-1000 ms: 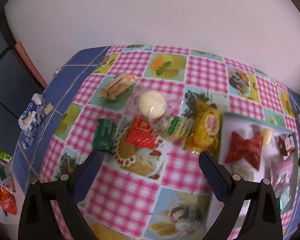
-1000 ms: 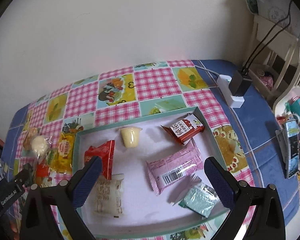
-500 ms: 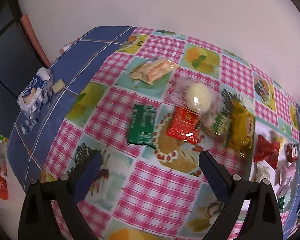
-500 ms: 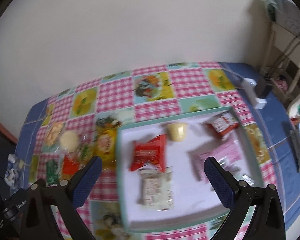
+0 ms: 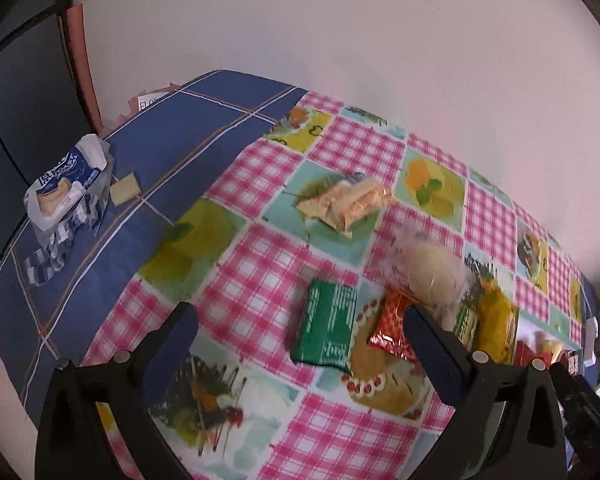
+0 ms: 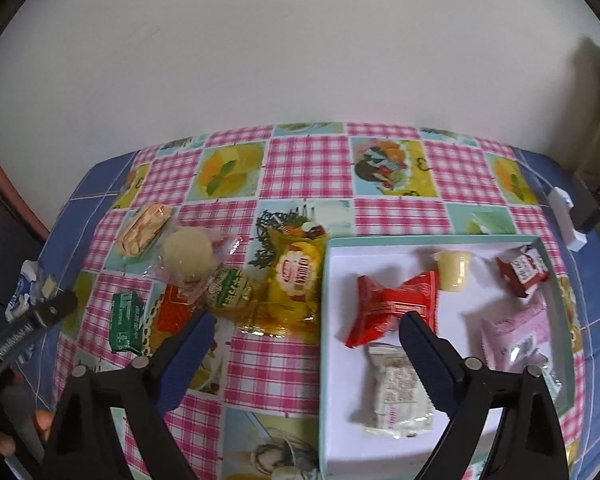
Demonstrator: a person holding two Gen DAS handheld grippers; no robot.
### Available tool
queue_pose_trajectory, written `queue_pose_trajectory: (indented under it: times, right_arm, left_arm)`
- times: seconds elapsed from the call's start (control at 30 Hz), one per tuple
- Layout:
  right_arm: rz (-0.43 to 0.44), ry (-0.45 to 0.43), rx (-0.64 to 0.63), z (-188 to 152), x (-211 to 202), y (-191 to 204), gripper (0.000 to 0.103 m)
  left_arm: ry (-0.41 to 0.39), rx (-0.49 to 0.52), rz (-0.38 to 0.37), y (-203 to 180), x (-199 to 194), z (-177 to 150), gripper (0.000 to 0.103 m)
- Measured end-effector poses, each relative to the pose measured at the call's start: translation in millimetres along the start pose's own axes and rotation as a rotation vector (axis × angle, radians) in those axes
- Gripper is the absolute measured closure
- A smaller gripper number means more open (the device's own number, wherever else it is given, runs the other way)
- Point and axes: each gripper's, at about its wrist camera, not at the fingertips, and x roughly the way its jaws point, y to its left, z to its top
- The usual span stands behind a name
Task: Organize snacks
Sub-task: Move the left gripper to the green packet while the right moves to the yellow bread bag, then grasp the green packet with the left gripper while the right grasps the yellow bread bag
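Both views have been swung leftward across the table. In the left wrist view the tray has been pushed almost out of sight at the right edge, and the blue cloth with the blue-and-white bag has been brought in at the left. The left gripper is being opened, with nothing between its jaws. In the right wrist view the loose snacks, among them the yellow packet and green packet, have been brought in left of the tray. The right gripper is being closed on nothing.
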Motion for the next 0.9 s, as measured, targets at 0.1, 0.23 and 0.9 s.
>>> queue_pose_trajectory:
  times: [0.1, 0.23, 0.9]
  right_arm:
    - [0.016, 0.014, 0.01, 3, 11, 3, 0.018]
    - [0.034, 0.037, 0.021, 4, 29, 8, 0.027]
    - [0.058, 0.092, 0.066, 12, 86, 9, 0.055]
  left_arm:
    - [0.021, -0.004, -0.009, 1, 6, 7, 0.001]
    - [0.067, 0.016, -0.014, -8, 20, 8, 0.001]
    - [0.185, 0.009, -0.03, -17, 78, 7, 0.033]
